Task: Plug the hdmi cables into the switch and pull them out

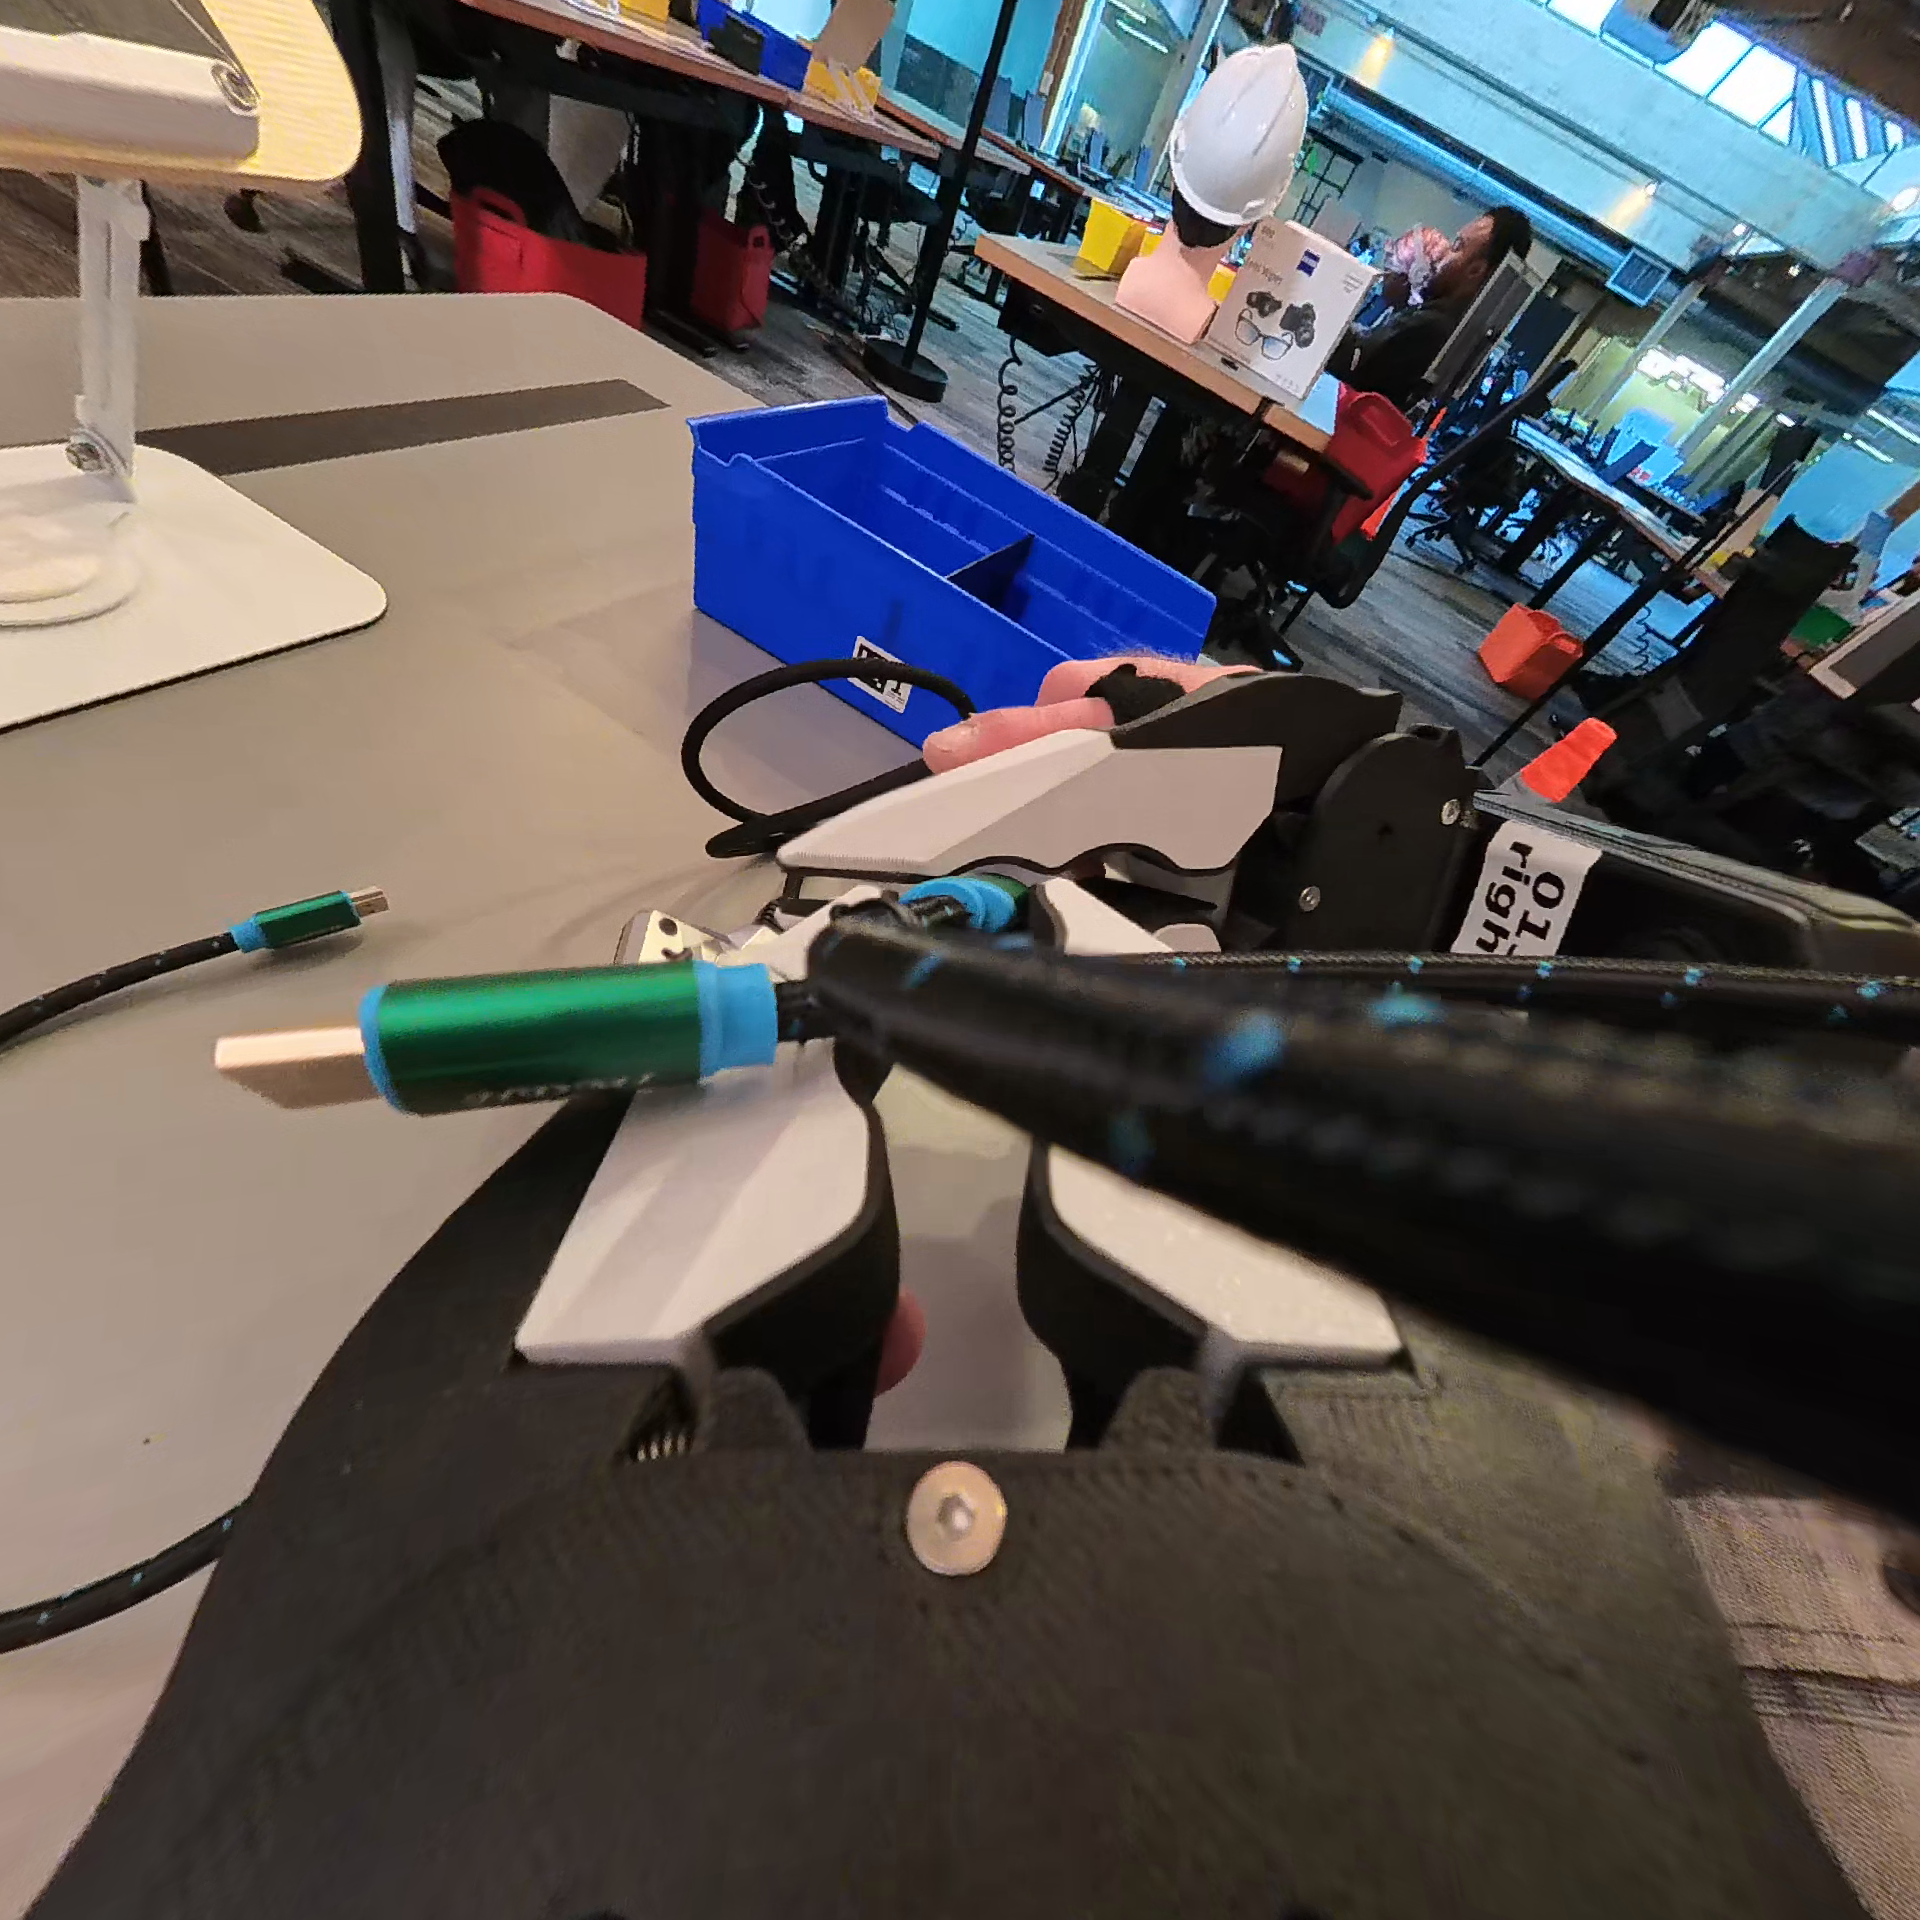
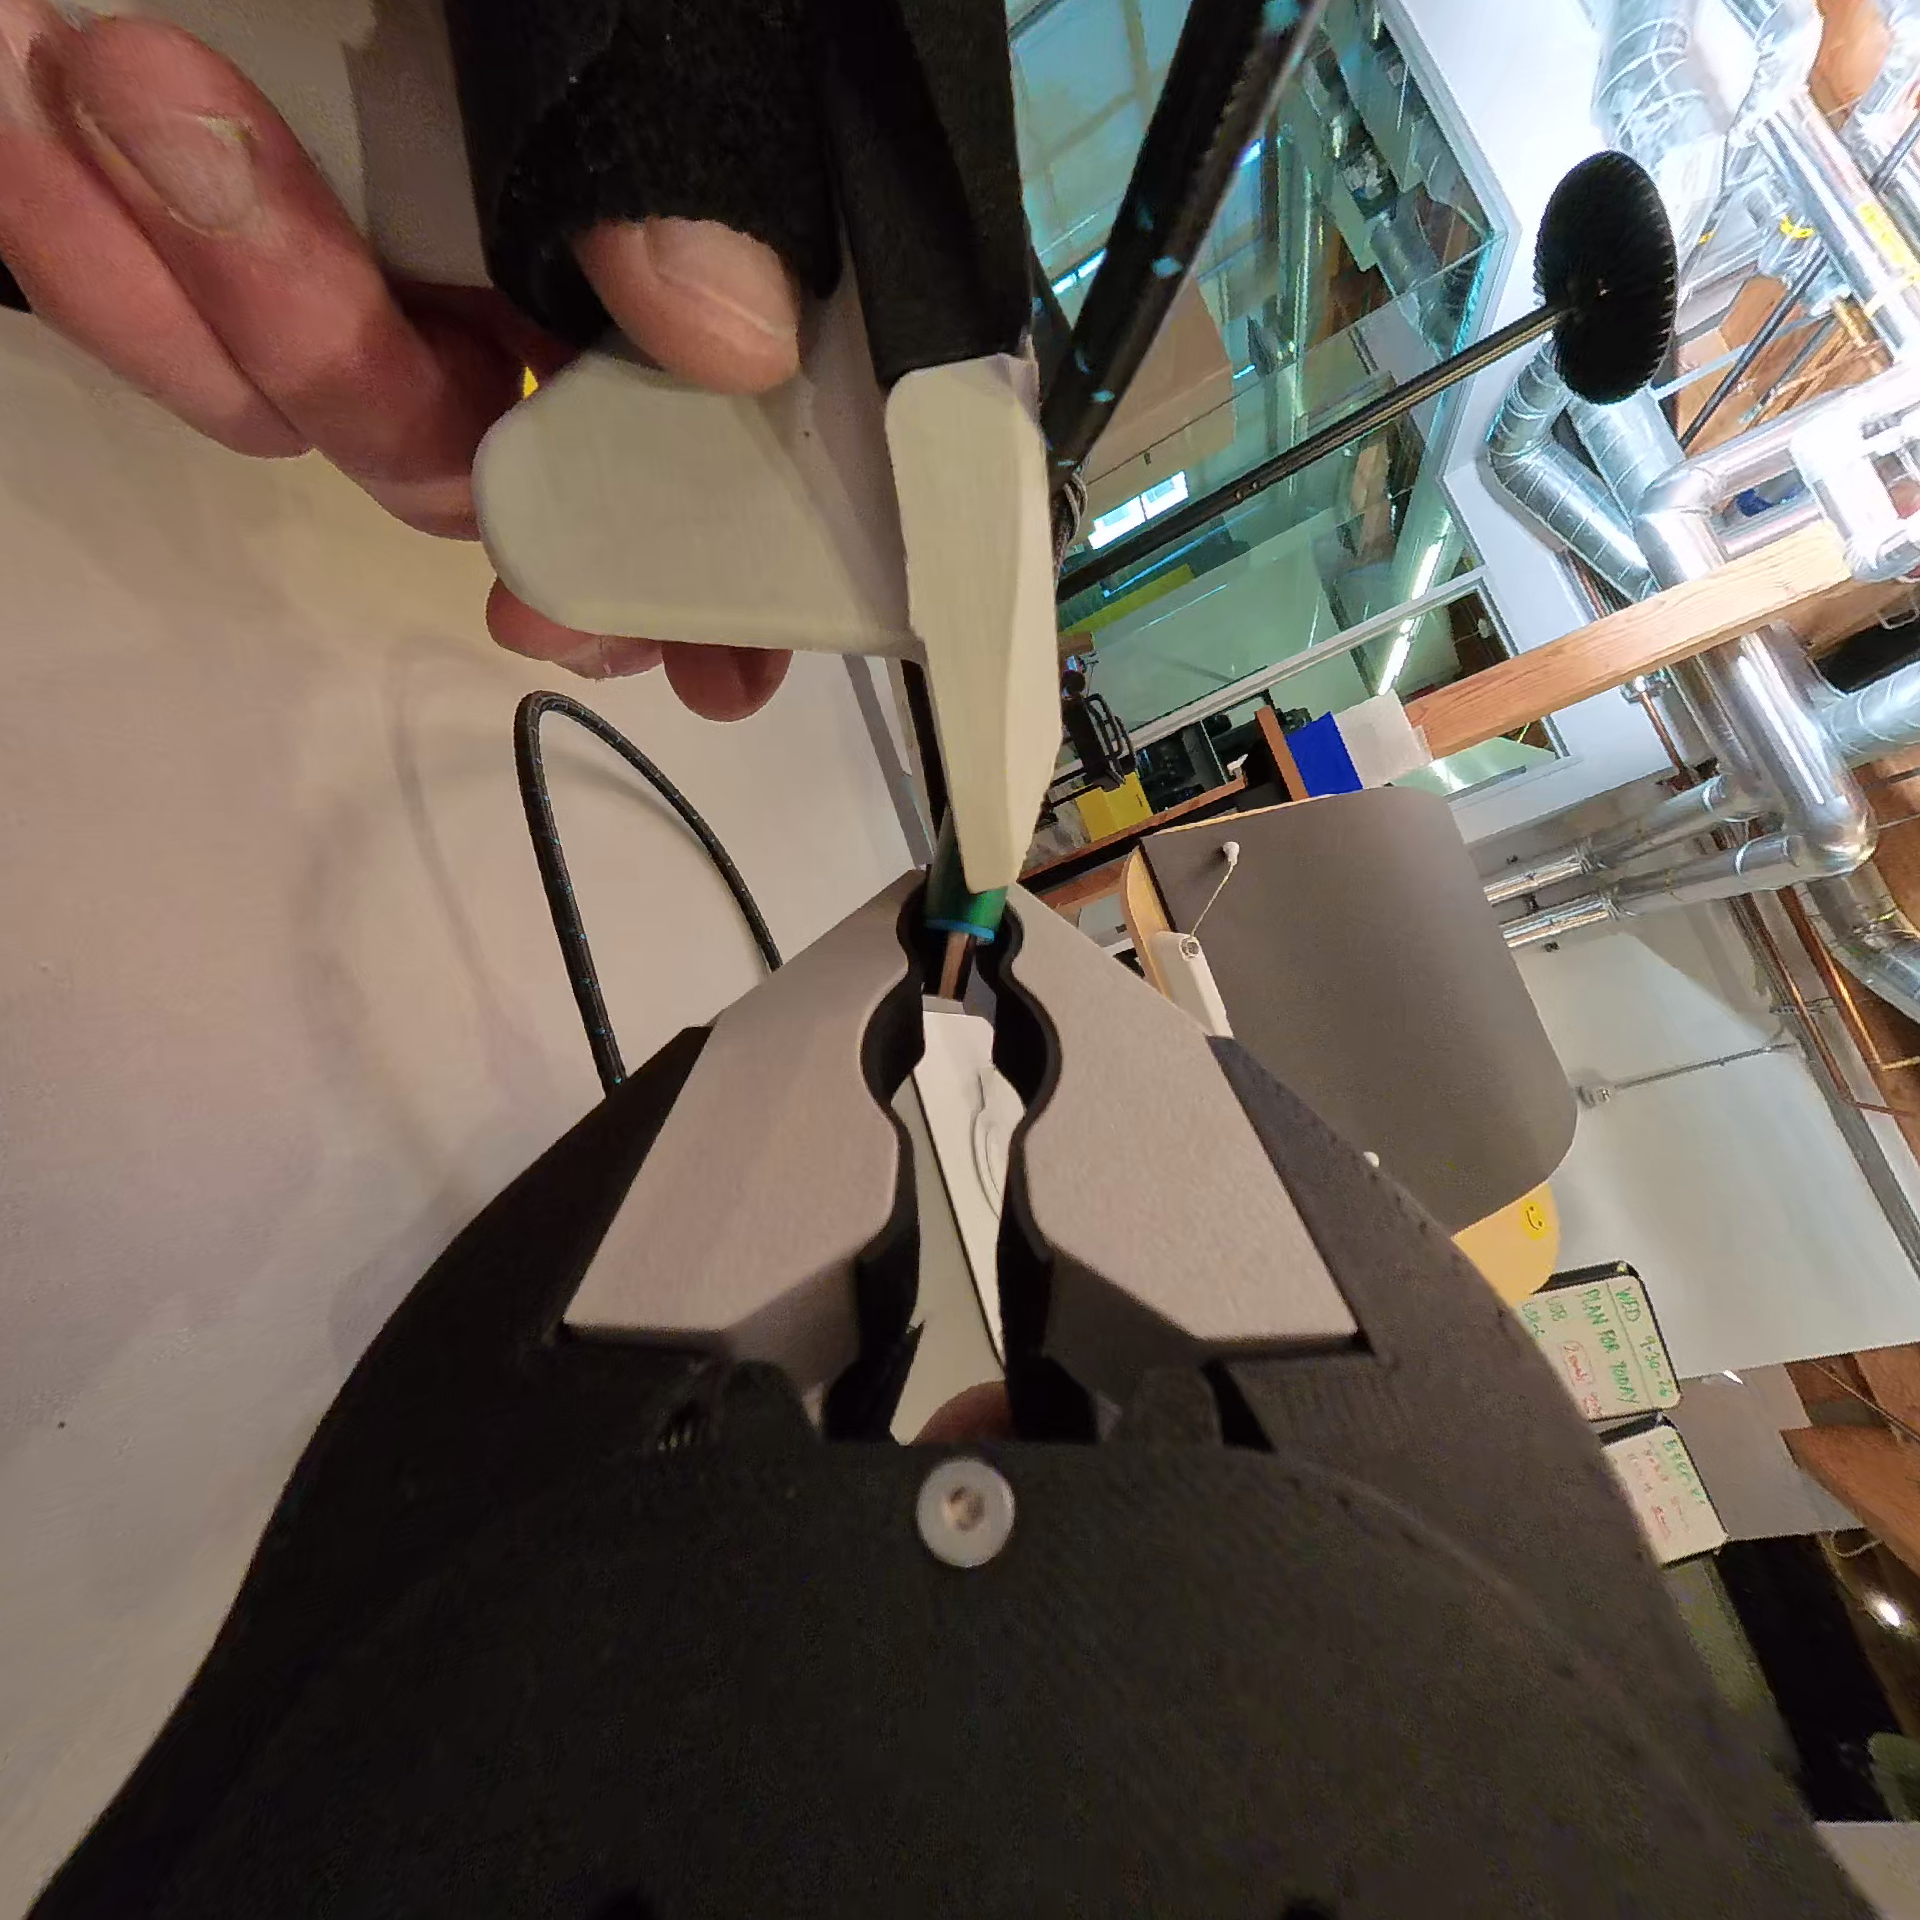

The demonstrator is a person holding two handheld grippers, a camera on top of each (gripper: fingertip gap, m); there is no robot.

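hdmi plug (image 1: 566, 1034), green barrel w/ blue collar, sits crosswise at the tips of the left gripper (image 1: 831, 1049), metal end pointing left over the grey table (image 1: 312, 1195). left claw closed on the braided black cable (image 1: 1351, 1060) just behind the collar; gap lower down between fingers stays narrow. second hdmi plug (image 1: 312, 916) lies loose on table, well left, apart from both grippers. right gripper (image 1: 831, 894) enters from right, a hand (image 1: 1049, 712) on top, clamped on a silver-white switch (image 1: 665, 935); another blue-collared plug (image 1: 951, 899) sits between its fingers. blue bin (image 1: 831, 561) behind, near table edge. white stand base (image 1: 208, 582) far left.

right wrist view: right gripper (image 2: 961, 935) closed narrow on the white switch (image 2: 961, 1101), held edge-on between fingers. green plug (image 2: 971, 909) at the fingertips, meeting the switch's far end; whether seated, cannot tell. left gripper finger (image 2: 982, 644) comes down onto that plug, person's hand (image 2: 260, 291) behind it. cable loop (image 2: 582, 831) on table at left.
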